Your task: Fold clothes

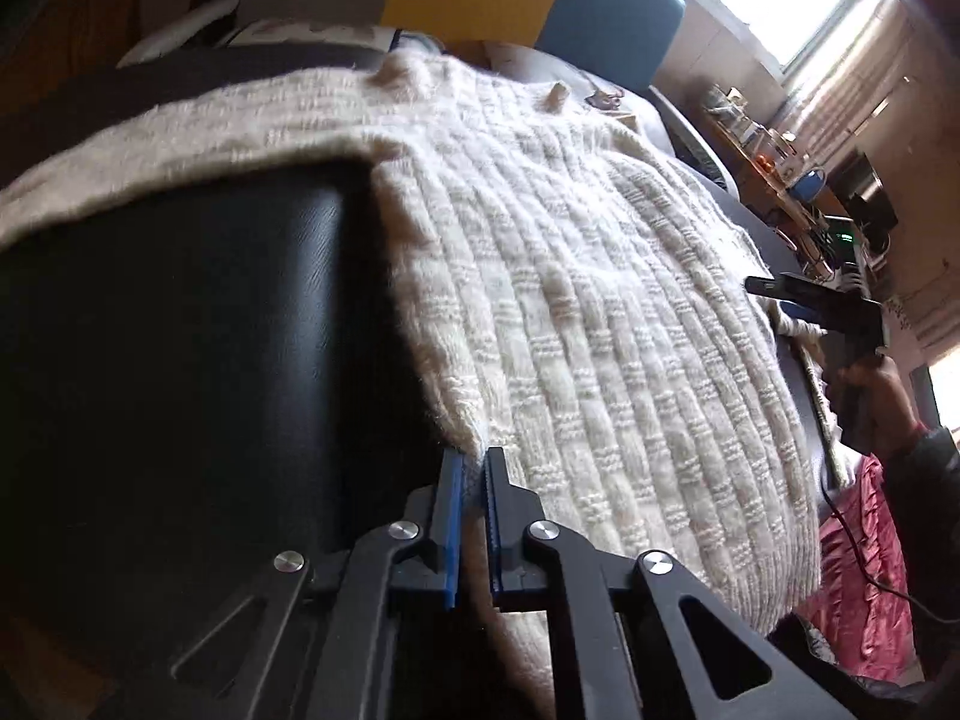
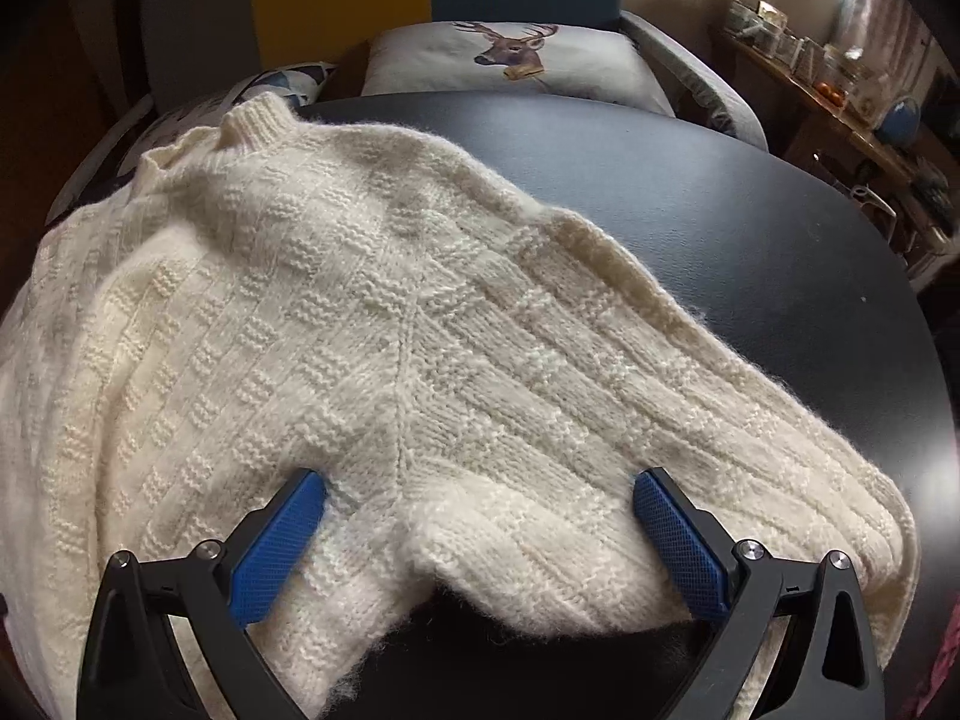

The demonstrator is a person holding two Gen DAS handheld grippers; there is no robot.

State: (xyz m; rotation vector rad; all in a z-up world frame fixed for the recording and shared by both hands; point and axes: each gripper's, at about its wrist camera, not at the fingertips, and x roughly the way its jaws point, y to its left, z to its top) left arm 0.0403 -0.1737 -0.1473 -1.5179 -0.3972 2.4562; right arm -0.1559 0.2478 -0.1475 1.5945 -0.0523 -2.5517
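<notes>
Left fingers pinch sweater hem; right fingers spread.

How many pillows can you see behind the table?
2: a deer-print pillow on the grey armchair past the table's far edge, and a blue-patterned pillow left of it by the sweater's collar. Others may be hidden.

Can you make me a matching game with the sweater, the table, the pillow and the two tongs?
Things:
1. sweater
2. table
3. pillow
4. left tongs
5. right tongs

States:
A. black
B. has a deer picture
C. open wide over the armpit of the sweater
D. cream, knitted, spread out
E. shut on the sweater's edge

Pairs: 1-D, 2-A, 3-B, 4-E, 5-C
</notes>
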